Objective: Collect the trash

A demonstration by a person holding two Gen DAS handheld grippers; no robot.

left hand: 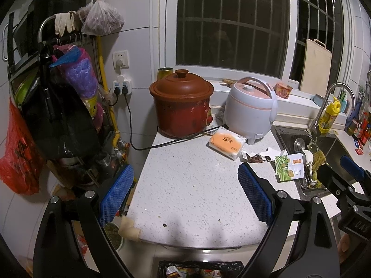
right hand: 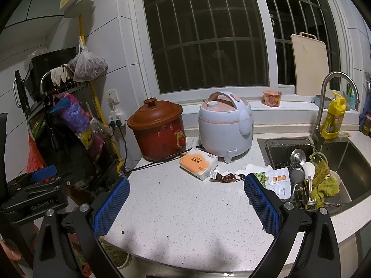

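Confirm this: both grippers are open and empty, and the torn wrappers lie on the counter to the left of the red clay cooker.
One thing is off. The torn wrappers lie to the right of the red clay cooker, near the sink, as the right wrist view shows. The left gripper and right gripper are indeed open and empty.

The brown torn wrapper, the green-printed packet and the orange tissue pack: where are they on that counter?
Brown torn wrapper (right hand: 224,177), right wrist view, on its crumpled middle.
Green-printed packet (left hand: 283,168), left wrist view, on its leafy green panel.
Orange tissue pack (right hand: 199,162), right wrist view, on its printed top face.
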